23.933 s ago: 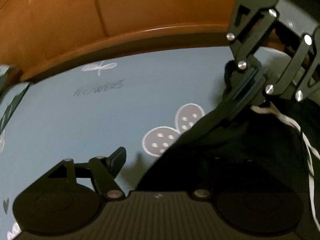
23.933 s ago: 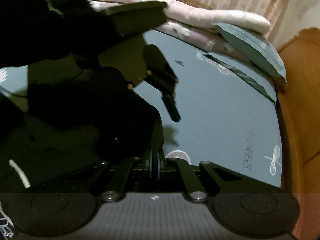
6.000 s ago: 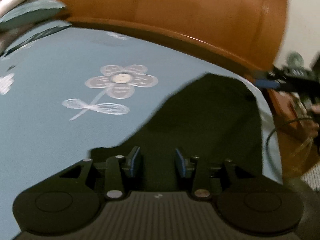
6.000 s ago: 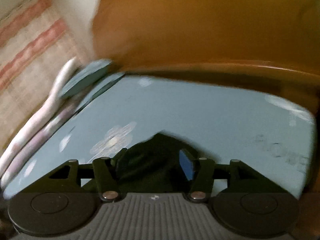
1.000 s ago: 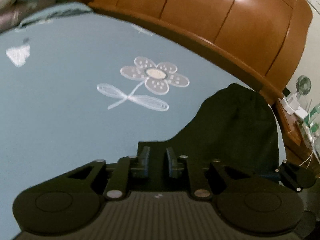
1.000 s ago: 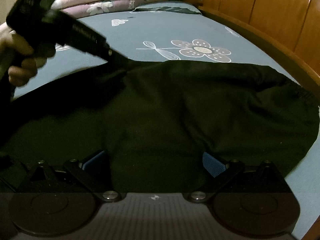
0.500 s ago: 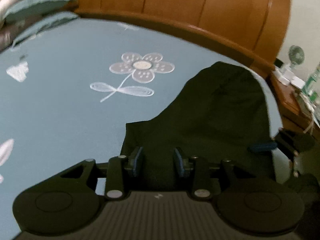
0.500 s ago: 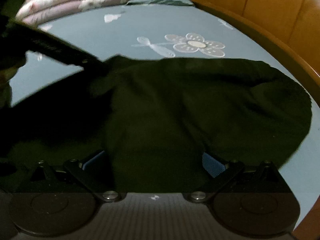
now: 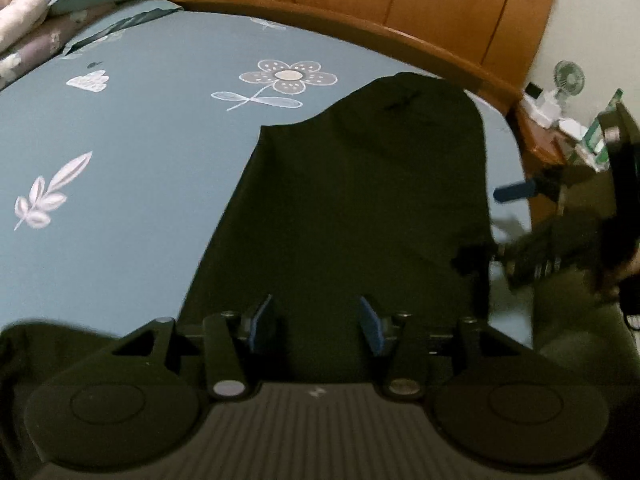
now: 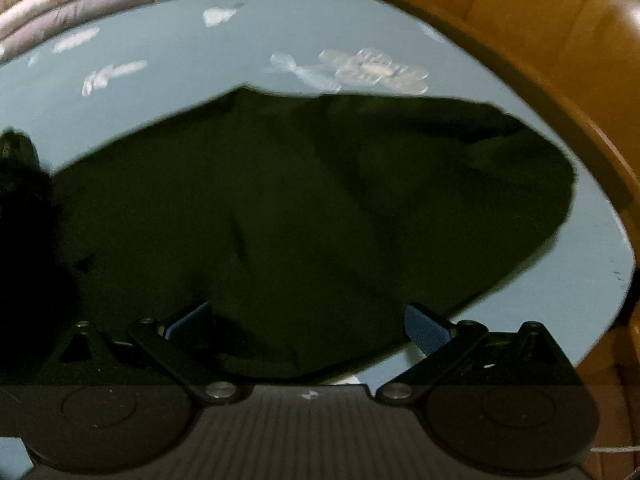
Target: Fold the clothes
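Left hand-held gripper (image 9: pixel 316 322) and right hand-held gripper (image 10: pixel 308 320) both gape empty above the dark garment (image 9: pixel 360 200) on the bed (image 9: pixel 120 152).

The garment (image 9: pixel 360 200) is plain black. The bed sheet (image 9: pixel 140 152) is grey-blue with white flowers and leaves. The headboard (image 9: pixel 400 4) is orange-brown wood; the tongs' pads (image 9: pixel 370 324) are blue.
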`<state>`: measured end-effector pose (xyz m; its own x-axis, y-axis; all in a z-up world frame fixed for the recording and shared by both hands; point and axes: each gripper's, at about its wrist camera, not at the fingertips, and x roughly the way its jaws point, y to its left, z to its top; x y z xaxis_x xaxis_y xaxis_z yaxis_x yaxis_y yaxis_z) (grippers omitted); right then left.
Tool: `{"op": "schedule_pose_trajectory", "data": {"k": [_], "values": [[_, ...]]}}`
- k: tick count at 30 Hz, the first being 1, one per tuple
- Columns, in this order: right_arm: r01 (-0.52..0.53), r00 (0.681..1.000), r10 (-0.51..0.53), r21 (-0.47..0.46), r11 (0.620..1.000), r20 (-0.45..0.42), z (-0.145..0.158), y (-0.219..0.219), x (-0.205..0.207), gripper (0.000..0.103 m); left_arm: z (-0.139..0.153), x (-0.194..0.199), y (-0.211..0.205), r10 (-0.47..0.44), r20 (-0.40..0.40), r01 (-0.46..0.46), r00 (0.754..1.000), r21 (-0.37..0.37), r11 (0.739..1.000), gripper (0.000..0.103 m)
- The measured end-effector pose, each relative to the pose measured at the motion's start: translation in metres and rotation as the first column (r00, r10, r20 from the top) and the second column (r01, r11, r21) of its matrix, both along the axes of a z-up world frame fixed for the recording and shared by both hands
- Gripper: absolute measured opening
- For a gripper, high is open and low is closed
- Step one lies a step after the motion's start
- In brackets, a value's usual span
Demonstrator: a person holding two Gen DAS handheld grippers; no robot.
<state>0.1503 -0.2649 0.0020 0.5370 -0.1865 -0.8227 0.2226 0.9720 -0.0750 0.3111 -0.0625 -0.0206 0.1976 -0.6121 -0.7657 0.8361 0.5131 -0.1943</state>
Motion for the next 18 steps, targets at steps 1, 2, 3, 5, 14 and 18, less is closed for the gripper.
{"op": "schedule_pose_trajectory", "data": {"k": [1, 2, 3, 5, 14, 18], "values": [[0.023, 1.000, -0.023, 0.007, 1.000, 0.017, 0.008, -0.002, -0.003, 0.103, 0.001, -0.001, 0.005, 0.006, -0.006, -0.006, 1.000, -0.017, 1.000, 0.050], [0.050, 0.998, -0.050, 0.015, 0.999, 0.036, 0.016, -0.003, -0.007, 0.103, 0.003, -0.001, 0.011, 0.012, -0.012, -0.012, 1.000, -0.034, 0.999, 0.053], [0.082, 0.995, -0.084, 0.028, 0.996, 0.057, 0.024, -0.005, -0.011, 0.103, 0.004, -0.002, 0.015, 0.015, -0.014, -0.016, 1.000, -0.044, 0.999, 0.053], [0.148, 0.983, -0.153, 0.062, 0.987, 0.099, 0.040, -0.010, -0.019, 0.103, 0.004, -0.001, 0.022, 0.018, -0.010, -0.018, 1.000, -0.056, 0.998, 0.053], [0.376, 0.895, -0.404, 0.166, 0.911, 0.188, 0.085, -0.033, -0.051, 0.103, -0.029, -0.005, 0.054, -0.017, -0.148, 0.016, 0.989, -0.008, 1.000, 0.055], [0.425, 0.861, -0.448, 0.144, 0.894, 0.242, 0.116, -0.044, -0.059, 0.103, -0.036, -0.007, 0.059, -0.016, -0.158, 0.014, 0.987, -0.018, 1.000, 0.057]]}}
